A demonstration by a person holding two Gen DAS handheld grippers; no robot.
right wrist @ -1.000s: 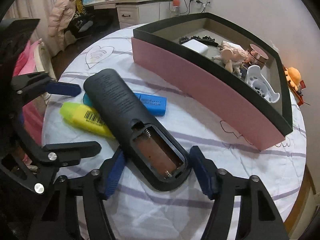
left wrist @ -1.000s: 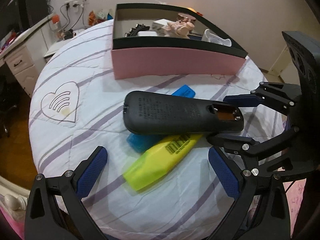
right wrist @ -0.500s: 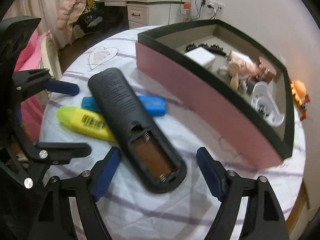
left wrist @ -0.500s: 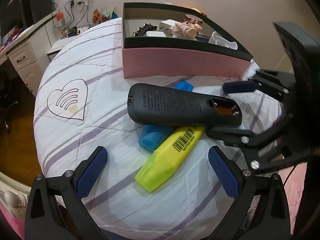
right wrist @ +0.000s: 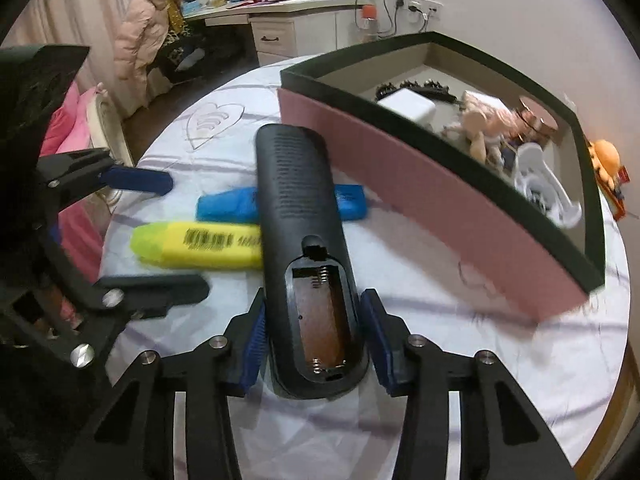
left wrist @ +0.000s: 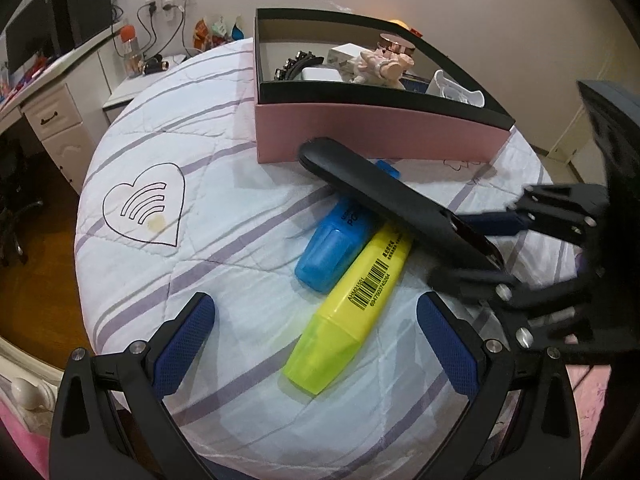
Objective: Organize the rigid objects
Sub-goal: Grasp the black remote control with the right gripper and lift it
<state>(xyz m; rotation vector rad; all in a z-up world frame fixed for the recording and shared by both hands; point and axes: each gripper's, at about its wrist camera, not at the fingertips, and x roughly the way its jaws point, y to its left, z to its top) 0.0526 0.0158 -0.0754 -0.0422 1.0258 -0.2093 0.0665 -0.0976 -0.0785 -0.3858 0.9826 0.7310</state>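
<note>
A black remote [right wrist: 296, 200] with its battery bay uncovered lies across a blue highlighter [right wrist: 228, 208] and a yellow highlighter [right wrist: 200, 244] on the quilted round table. My right gripper [right wrist: 316, 336] is closing, and its blue pads press on both sides of the remote's battery end. In the left wrist view the remote [left wrist: 380, 188] is tilted on its edge, with the right gripper [left wrist: 488, 248] on its near end. My left gripper [left wrist: 316, 344] hangs open over the yellow highlighter [left wrist: 352, 312], touching nothing. The blue highlighter [left wrist: 332, 248] lies beside it.
A pink box with a black rim [left wrist: 360, 128] stands just behind the remote and holds several small items. A heart drawing [left wrist: 144, 204] marks the quilt at left. A desk with drawers [left wrist: 48, 120] stands beyond the table's left edge.
The right gripper's jaws opened wide, then came together onto the remote's battery end. The remote swung round and tipped onto its edge, its far end nearer the pink box. The left gripper stayed put.
</note>
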